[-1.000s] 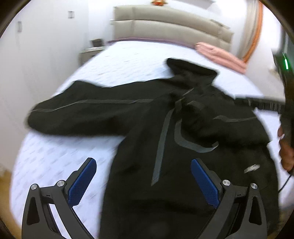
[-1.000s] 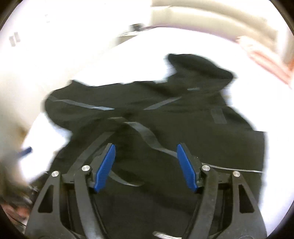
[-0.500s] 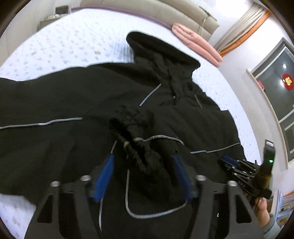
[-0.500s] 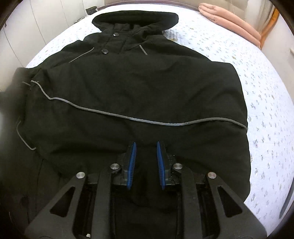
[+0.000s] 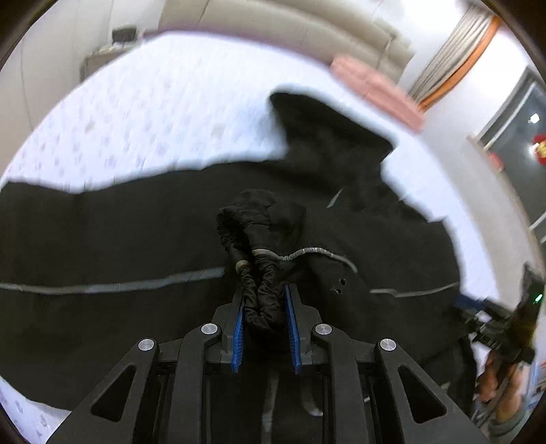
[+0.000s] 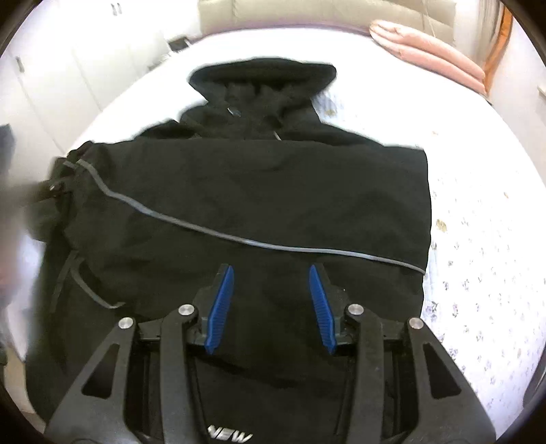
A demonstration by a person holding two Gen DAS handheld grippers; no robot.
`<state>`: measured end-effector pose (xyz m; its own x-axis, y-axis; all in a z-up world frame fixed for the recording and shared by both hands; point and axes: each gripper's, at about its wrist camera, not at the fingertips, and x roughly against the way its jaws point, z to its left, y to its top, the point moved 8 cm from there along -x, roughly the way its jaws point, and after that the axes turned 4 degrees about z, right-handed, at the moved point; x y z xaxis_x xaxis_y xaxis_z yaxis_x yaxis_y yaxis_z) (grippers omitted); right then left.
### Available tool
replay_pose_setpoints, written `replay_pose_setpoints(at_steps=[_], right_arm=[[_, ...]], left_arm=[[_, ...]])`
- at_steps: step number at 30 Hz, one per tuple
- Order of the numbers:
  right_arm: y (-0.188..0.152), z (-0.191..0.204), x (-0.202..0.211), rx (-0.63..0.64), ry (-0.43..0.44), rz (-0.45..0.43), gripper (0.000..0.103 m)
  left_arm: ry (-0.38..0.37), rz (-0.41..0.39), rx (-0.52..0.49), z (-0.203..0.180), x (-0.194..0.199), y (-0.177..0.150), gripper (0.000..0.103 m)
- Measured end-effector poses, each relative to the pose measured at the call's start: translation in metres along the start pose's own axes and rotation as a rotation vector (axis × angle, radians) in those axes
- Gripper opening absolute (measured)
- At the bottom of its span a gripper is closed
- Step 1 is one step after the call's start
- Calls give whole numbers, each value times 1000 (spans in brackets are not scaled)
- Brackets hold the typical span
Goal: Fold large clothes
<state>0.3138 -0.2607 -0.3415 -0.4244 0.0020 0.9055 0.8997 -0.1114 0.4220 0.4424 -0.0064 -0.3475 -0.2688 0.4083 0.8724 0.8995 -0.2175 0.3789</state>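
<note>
A large black hooded jacket [image 6: 273,191] with thin grey piping lies spread on a white patterned bed [image 6: 477,239], hood toward the headboard. One sleeve is folded across the body. My left gripper [image 5: 264,304] is shut on the bunched black sleeve cuff [image 5: 261,246] and holds it over the jacket [image 5: 102,239]. My right gripper [image 6: 271,290] is open and empty above the jacket's lower part. It also shows at the right edge of the left wrist view [image 5: 491,317].
Pink folded bedding [image 6: 430,51] lies at the far right of the bed by a beige headboard [image 6: 307,13]. White wardrobes [image 6: 68,68] stand to the left. A curtain and a dark window [image 5: 512,119] are on the right.
My left gripper has closed tight on the sleeve cuff and lifted back. My right gripper has opened, let go of the jacket and pulled back a little.
</note>
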Motion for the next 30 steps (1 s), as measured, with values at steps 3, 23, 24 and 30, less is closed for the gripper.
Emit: replay_pose_setpoints(at_steps=[3, 23, 24, 30], right_arm=[[-11, -5, -35, -25, -3, 110, 44], [-25, 28, -30, 32, 2, 122, 46], [-25, 28, -31, 36, 4, 119, 47], [-23, 28, -39, 54, -33, 104, 48]], left_arm=[[50, 43, -23, 10, -15, -19, 30], [137, 37, -165, -65, -39, -42, 53], [133, 16, -170, -66, -35, -42, 53], [57, -71, -89, -52, 14, -47, 53]])
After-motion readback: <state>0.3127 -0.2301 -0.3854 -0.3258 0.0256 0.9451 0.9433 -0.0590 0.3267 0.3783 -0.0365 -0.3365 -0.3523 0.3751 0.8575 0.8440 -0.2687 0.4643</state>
